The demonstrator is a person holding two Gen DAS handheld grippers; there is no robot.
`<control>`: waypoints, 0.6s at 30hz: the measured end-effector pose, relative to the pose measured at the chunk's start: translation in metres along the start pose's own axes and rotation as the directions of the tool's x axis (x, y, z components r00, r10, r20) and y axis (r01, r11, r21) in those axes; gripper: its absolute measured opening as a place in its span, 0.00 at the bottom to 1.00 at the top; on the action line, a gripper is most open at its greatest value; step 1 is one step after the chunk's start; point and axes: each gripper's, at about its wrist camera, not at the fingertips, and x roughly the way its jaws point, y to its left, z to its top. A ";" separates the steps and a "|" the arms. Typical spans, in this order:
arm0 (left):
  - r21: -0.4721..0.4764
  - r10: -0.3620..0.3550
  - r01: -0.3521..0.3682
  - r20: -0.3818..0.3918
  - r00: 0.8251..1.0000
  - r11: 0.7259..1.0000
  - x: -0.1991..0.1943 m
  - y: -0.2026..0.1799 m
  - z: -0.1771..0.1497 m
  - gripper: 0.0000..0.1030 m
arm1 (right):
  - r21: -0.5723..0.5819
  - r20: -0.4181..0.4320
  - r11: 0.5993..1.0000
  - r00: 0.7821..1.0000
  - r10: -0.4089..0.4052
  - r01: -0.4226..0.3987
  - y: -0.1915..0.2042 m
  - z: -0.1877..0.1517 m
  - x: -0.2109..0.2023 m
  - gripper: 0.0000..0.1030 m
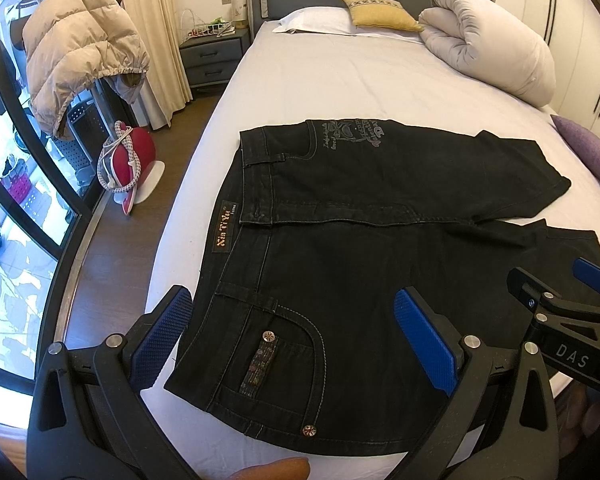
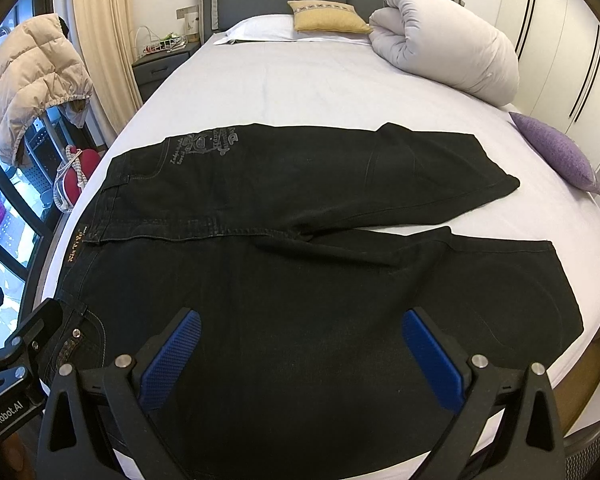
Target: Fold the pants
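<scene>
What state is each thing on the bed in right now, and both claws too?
black jeans: spread flat, legs apart, unfolded
left claw: open, above the jeans' waist end, holding nothing
right claw: open, above the near leg, holding nothing
white duvet: rolled up by the headboard
yellow cushion: lying on the white pillow

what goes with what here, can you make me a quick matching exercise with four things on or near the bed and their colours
Things:
1. pants
2. square cushion by the headboard
3. cushion at the bed's right edge
4. jacket hanging by the window

Colours:
A. purple
B. beige
C. black
D. yellow

Pairs: 1-C, 2-D, 3-A, 4-B
</scene>
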 end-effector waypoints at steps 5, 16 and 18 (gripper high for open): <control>0.002 0.003 -0.003 0.000 1.000 1.000 0.000 0.001 -0.001 1.00 | 0.000 -0.004 1.000 1.000 0.003 -0.003 -0.001 0.000 0.000 1.00; 0.009 0.018 -0.018 -0.004 1.000 1.000 0.002 0.000 -0.002 1.00 | 0.001 -0.006 1.000 1.000 0.003 -0.003 -0.001 -0.001 0.000 1.00; 0.013 0.030 -0.030 0.001 1.000 0.999 0.002 -0.002 -0.001 1.00 | -0.001 -0.008 1.000 1.000 0.002 -0.002 0.000 -0.002 0.001 1.00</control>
